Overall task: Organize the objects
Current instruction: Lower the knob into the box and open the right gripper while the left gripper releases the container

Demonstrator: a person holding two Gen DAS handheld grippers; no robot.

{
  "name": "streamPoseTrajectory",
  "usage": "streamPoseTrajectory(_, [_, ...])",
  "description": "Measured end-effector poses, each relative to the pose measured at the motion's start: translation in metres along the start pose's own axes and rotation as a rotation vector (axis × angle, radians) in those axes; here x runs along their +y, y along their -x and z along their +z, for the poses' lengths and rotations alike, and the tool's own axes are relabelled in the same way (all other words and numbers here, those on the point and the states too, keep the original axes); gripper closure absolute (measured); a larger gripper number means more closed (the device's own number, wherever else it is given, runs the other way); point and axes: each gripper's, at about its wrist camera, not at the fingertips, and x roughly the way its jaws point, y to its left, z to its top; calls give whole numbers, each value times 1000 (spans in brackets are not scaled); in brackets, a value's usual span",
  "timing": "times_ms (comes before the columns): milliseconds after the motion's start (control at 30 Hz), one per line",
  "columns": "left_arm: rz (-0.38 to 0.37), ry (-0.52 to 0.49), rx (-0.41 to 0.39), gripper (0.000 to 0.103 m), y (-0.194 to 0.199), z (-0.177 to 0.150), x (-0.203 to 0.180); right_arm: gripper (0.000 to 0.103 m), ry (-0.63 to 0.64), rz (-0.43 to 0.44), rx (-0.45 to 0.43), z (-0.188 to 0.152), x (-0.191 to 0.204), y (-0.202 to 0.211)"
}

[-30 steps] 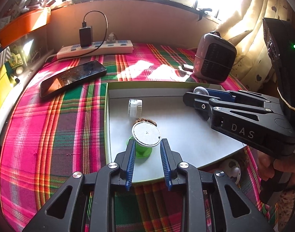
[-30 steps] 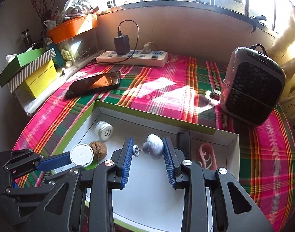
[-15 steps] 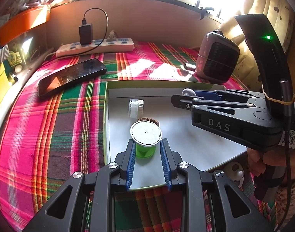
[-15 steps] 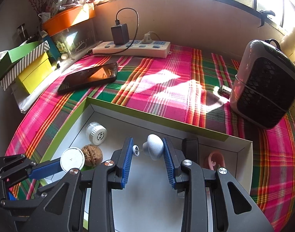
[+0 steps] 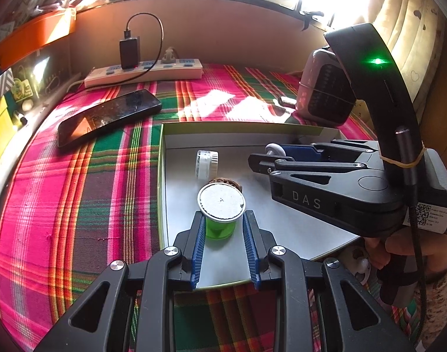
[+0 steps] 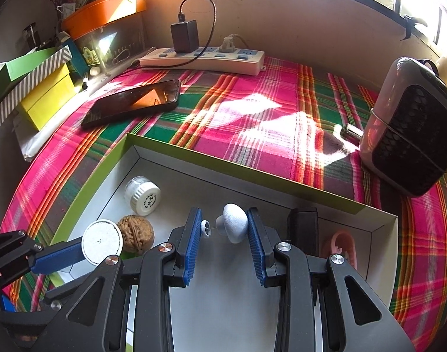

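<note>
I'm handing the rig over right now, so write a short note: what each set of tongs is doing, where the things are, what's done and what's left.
Left tongs: shut on the green capsule, low over the tray.
Right tongs: shut on the white earbud, also above the tray.
In the tray: white cap, walnut, pink ear hook, black item.
Outside: phone, power strip.
Done: four things lie in the tray.
Left: probably set down capsule and earbud.
</note>
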Motion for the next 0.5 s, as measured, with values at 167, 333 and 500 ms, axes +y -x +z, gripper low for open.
streamPoseTrajectory(167, [3, -5, 1, 79, 0, 0, -2, 70, 1, -12, 12, 1, 1, -2])
streamPoseTrajectory(333, [5, -8, 4, 79, 0, 0, -2, 70, 3, -29, 21, 1, 1, -3])
streamPoseTrajectory(500, [6, -10, 3, 79, 0, -1, -2, 70, 7, -40, 22, 1, 3, -4])
